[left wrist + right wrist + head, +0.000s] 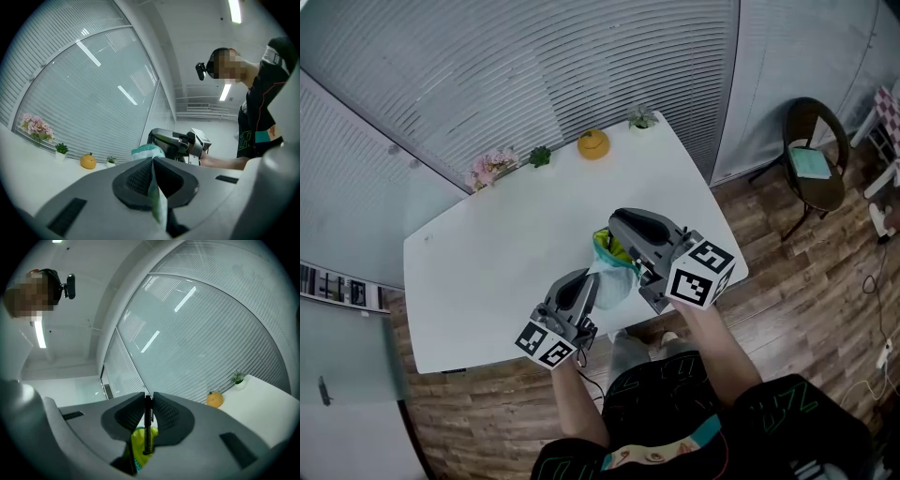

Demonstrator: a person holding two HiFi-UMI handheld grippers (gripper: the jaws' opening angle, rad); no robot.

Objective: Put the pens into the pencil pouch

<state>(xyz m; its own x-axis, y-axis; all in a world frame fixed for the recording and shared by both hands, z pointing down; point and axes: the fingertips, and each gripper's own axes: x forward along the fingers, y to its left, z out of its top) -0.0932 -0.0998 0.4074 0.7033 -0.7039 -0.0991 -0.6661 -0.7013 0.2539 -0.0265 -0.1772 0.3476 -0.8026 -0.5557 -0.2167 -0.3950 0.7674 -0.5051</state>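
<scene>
Over the white table (pixel 497 253) hangs a pencil pouch (pixel 615 272) with a teal rim and a pale, see-through body. My left gripper (pixel 584 284) is shut on the pouch's edge; in the left gripper view the thin fabric (pixel 157 197) is pinched between the jaws of the left gripper (pixel 152 161). My right gripper (pixel 619 225) hovers just above the pouch's mouth. It is shut on a black pen (pixel 148 420), which stands upright between the pads of the right gripper (pixel 148 397). The pen's lower end points into the pouch's yellow-green inside (pixel 139 446).
Along the table's far edge stand pink flowers (pixel 490 169), a small green plant (pixel 541 156), an orange ornament (pixel 593 143) and another small plant (pixel 643 118). A dark chair (pixel 814 155) sits on the wooden floor to the right. Window blinds lie behind the table.
</scene>
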